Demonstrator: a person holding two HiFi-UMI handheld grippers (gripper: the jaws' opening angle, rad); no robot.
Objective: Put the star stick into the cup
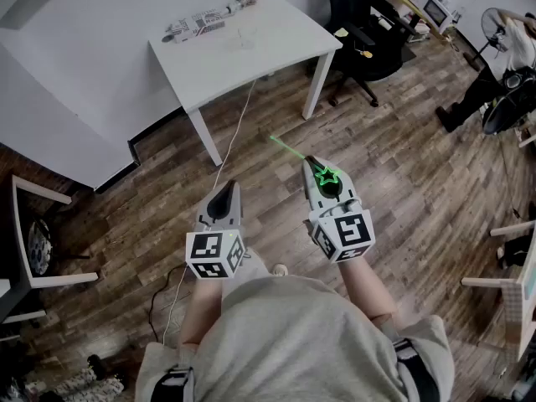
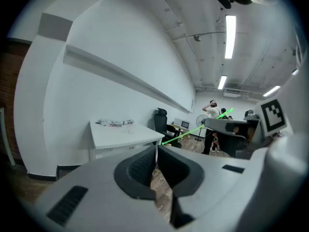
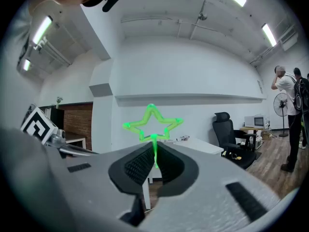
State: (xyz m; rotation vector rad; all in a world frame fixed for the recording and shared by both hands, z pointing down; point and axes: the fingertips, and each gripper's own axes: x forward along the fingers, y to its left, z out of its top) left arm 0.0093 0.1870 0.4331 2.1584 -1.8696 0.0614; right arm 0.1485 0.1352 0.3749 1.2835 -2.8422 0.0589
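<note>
Wooden floor fills most of the head view, with a white counter at the upper middle, well apart from both grippers. A long printed pack lies along the counter's far edge, and a white cable runs from the counter down across the floor toward the lower left.

Left of centre in the head view, the left gripper is held out in front of the person's body. In its own view its jaws are together at the tips with nothing between them, and the counter stands beyond them.

Just to its right, the right gripper has its jaws clamped on the star stick. The green star sits over the jaws and the thin stick slants off toward the upper left. In the right gripper view, the star stick rises upright from between the closed jaws.

At the upper right stand a black office chair and, at the frame's right edge, a person.
</note>
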